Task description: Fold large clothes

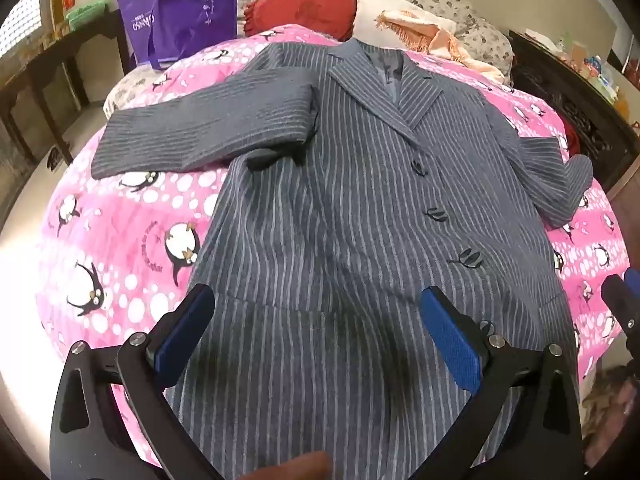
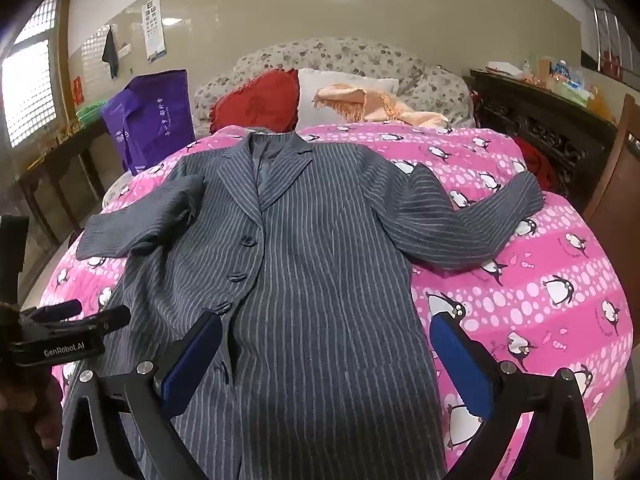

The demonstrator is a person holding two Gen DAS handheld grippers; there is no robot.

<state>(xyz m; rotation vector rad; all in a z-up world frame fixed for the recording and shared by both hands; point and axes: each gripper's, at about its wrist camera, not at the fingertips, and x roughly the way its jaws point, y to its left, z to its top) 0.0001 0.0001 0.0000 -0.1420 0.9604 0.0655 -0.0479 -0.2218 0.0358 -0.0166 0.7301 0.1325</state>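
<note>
A long grey wool coat with pale pinstripes [image 1: 340,208] lies face up and spread flat on a bed covered by a pink penguin-print blanket [image 1: 120,240], collar toward the pillows, hem toward the camera. Its notched lapels lie open above three dark buttons [image 1: 438,214], all fastened. One sleeve [image 2: 472,220] stretches outward; the other sleeve [image 1: 200,132] lies bent across the blanket.

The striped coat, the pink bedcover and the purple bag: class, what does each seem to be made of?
Striped coat: probably a thick, matte woven wool blend; it lies heavy, with soft folds.
Pink bedcover: likely printed fleece or quilted cotton; soft, dull surface.
Purple bag: seemingly non-woven synthetic fabric; stiff, it stands upright, faint sheen.
</note>
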